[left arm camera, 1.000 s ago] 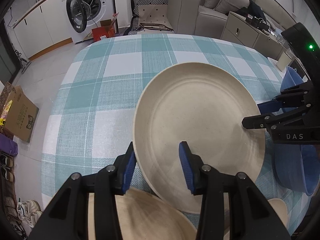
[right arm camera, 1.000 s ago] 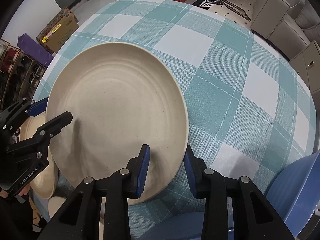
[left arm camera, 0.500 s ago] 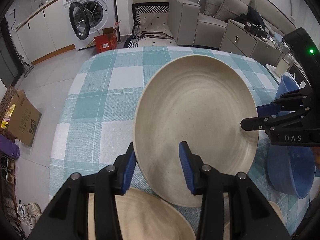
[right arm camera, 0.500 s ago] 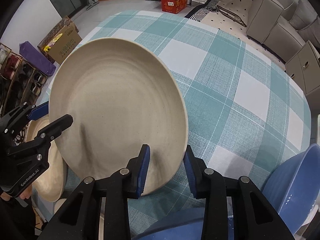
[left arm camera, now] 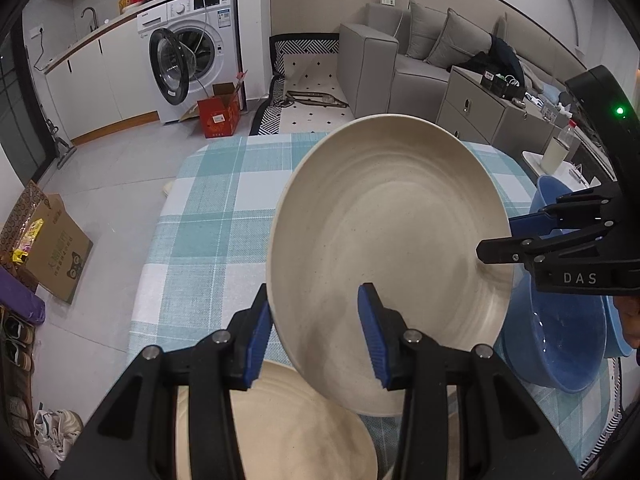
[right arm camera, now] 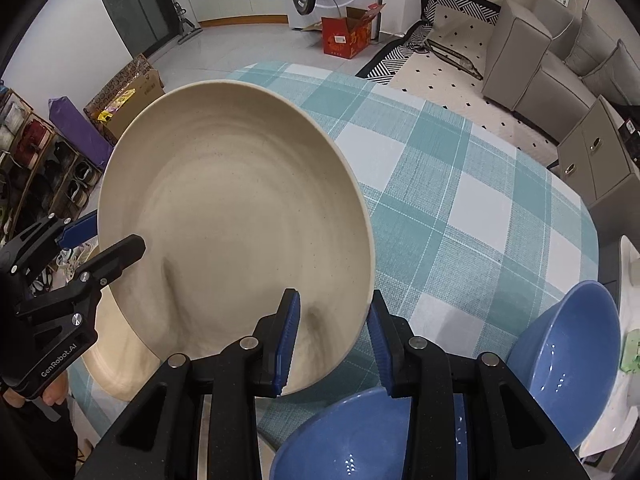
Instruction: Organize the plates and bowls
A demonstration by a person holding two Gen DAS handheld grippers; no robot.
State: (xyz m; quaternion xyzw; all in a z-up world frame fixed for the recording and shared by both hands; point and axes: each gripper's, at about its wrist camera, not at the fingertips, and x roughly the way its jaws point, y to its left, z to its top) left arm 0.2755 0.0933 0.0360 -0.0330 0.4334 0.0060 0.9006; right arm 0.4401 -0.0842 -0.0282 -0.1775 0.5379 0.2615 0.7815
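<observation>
A large beige plate [left arm camera: 392, 256] is held up above the checked table [left arm camera: 208, 216], tilted with its far edge raised. My left gripper [left arm camera: 316, 334] is shut on its near left rim. My right gripper [right arm camera: 332, 340] is shut on the opposite rim, and it also shows in the left wrist view [left arm camera: 516, 236]. The plate also shows in the right wrist view [right arm camera: 232, 224]. A second beige plate [left arm camera: 288, 428] lies on the table under my left gripper. Two blue bowls [right arm camera: 568, 360] [right arm camera: 344, 436] sit near my right gripper.
The table's left edge drops to a grey floor with a cardboard box [left arm camera: 52, 244] and shoe racks [right arm camera: 32, 160]. A washing machine [left arm camera: 192, 52], a red box [left arm camera: 218, 114] and a grey sofa [left arm camera: 400, 60] stand beyond the table.
Both grippers have lifted the beige plate off the table and tilted its far edge upward. More of the room shows behind it now.
</observation>
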